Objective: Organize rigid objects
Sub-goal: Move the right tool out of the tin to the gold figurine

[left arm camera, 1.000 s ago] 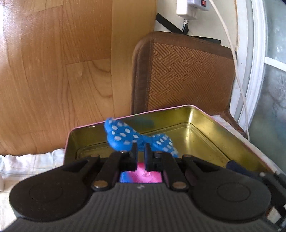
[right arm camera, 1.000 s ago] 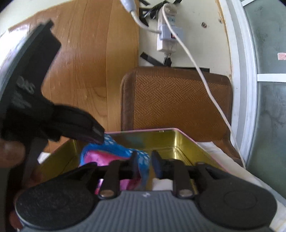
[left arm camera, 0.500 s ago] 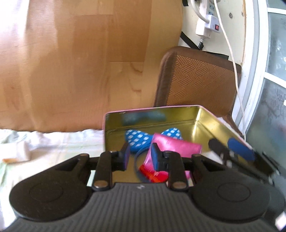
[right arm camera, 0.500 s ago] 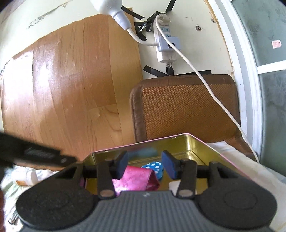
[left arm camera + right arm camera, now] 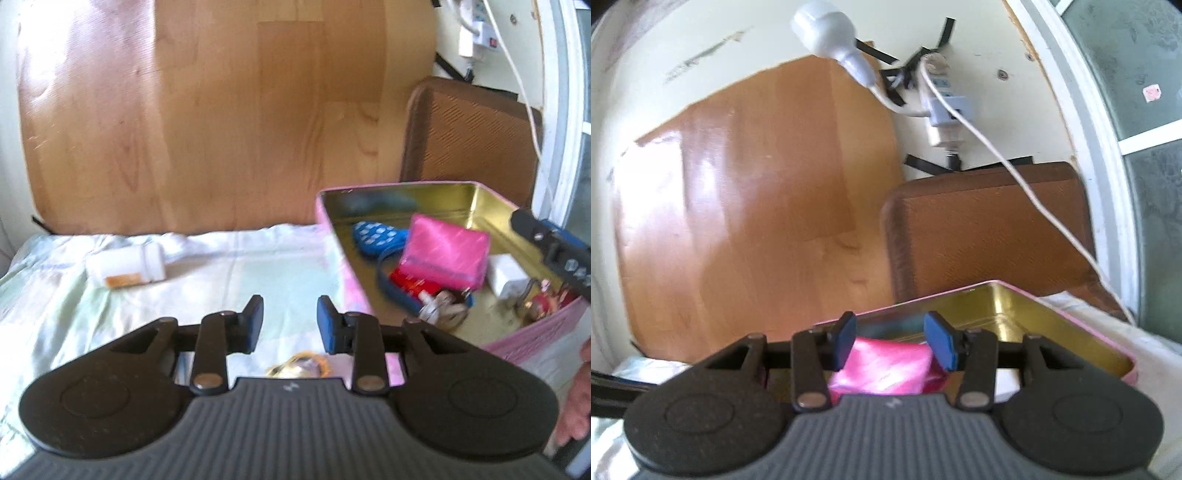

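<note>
Both grippers, left gripper [image 5: 290, 319] and right gripper [image 5: 892, 341], wide, empty. Risk: white bottle [image 5: 125, 267], lying sideways, rolls away when left pinches off-centre.

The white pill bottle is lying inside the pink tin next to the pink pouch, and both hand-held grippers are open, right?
Not quite. The white pill bottle lies outside the pink tin, on the pale cloth to its left, as the left wrist view shows. The pink pouch is in the tin, and both hand-held grippers are open.

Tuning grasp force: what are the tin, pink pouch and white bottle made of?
Tin: likely metal, shiny gold interior with reflections, pink outside. Pink pouch: glossy, satin-like fabric or foil; unclear which. White bottle: probably matte plastic, orange label.
</note>
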Tool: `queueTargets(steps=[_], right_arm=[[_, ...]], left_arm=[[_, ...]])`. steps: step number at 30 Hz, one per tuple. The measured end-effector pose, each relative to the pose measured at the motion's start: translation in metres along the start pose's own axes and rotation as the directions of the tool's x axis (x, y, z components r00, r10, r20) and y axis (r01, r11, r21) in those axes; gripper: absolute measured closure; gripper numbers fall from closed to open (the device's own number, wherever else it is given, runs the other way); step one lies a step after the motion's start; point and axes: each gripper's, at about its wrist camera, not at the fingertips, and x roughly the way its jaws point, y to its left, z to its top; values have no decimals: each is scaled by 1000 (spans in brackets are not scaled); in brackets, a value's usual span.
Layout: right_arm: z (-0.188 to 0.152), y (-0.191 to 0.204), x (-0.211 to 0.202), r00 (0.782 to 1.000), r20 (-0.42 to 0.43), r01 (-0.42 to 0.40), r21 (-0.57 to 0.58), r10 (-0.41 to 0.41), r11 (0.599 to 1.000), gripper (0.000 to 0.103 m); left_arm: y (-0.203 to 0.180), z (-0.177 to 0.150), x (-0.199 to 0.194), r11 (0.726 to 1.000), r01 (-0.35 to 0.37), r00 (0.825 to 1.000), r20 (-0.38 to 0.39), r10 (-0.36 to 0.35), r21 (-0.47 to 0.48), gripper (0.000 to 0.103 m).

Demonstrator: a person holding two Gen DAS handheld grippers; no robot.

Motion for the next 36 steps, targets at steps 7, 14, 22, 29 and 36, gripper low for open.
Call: queueTargets(steps=[7, 14, 22, 29, 36], right_arm=[[-19, 23, -46, 996, -8, -91, -45, 91, 995, 60], [-33, 62, -66, 982, -42, -189, -151, 185, 970, 60], [-52, 109, -66, 941, -161, -331, -254, 297, 909, 61], [-71, 158, -41, 914, -320, -375, -431, 250, 821, 71], [-85, 190, -1, 924, -366, -326, -593, 114, 736, 68]], left_arm=[[25, -23, 7, 999, -32, 999, -32, 31, -32, 65], [48, -39, 12, 996, -65, 997, -50, 62, -64, 65], [90, -54, 21, 987, -111, 993, -64, 103, -120, 64], [138, -70, 33, 953, -68, 996, -70, 50, -294, 64], [130, -69, 25, 965, -11, 1000, 2, 12, -261, 61]])
